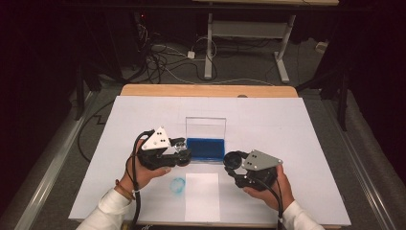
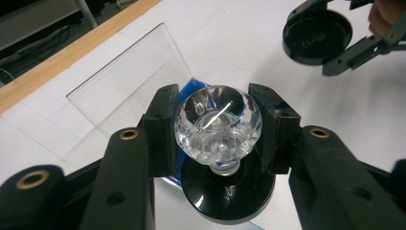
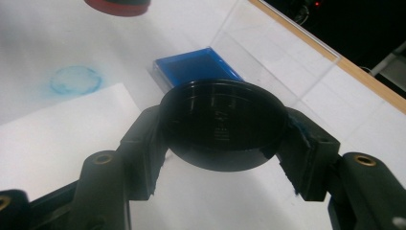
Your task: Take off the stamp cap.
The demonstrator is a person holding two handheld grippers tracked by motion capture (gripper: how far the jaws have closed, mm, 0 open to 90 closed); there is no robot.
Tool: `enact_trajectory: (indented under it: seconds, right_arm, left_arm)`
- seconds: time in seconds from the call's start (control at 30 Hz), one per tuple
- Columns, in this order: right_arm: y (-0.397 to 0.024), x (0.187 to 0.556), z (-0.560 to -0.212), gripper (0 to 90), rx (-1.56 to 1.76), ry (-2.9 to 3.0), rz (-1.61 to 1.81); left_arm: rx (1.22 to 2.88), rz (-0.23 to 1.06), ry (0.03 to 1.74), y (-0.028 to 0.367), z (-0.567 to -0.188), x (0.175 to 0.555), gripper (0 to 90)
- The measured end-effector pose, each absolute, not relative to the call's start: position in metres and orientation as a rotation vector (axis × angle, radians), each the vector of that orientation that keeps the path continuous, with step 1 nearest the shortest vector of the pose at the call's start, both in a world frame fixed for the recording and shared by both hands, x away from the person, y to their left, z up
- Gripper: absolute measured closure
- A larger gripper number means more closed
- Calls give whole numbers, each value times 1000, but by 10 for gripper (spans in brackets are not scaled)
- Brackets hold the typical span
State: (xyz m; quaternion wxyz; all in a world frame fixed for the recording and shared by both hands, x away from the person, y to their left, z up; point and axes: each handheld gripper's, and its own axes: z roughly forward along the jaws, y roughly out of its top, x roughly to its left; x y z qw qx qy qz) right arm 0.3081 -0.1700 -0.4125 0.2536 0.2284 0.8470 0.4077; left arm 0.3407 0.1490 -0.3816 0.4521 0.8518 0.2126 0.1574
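stamp [image 2: 218,124] in left tool [image 1: 184,154] | cap [image 3: 222,124] in right tool [image 1: 233,162] | ink pad [image 1: 205,149] between tools | paper sheet [image 1: 202,196] before them on surface [image 1: 297,139]

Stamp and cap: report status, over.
Left gripper shut on the crystal-handled stamp, beside the blue ink pad. Right gripper shut on the black cap, held apart. Nothing in the way.

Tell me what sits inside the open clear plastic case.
A blue ink pad fills the clear case's base. The left gripper with its clear faceted-knob stamp covers the pad's near corner.
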Motion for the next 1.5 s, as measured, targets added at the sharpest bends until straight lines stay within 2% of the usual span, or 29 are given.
enact_trajectory:
  seconds: [0.97,1.5]
  right_arm:
    - [-235,284,-413,388,767,2173,1097]
    - [-247,275,-419,388,801,2178,1105]
  left_arm:
    - [2111,425,528,156,-381,345,549]
    - [2096,415,516,146,-375,354,549]
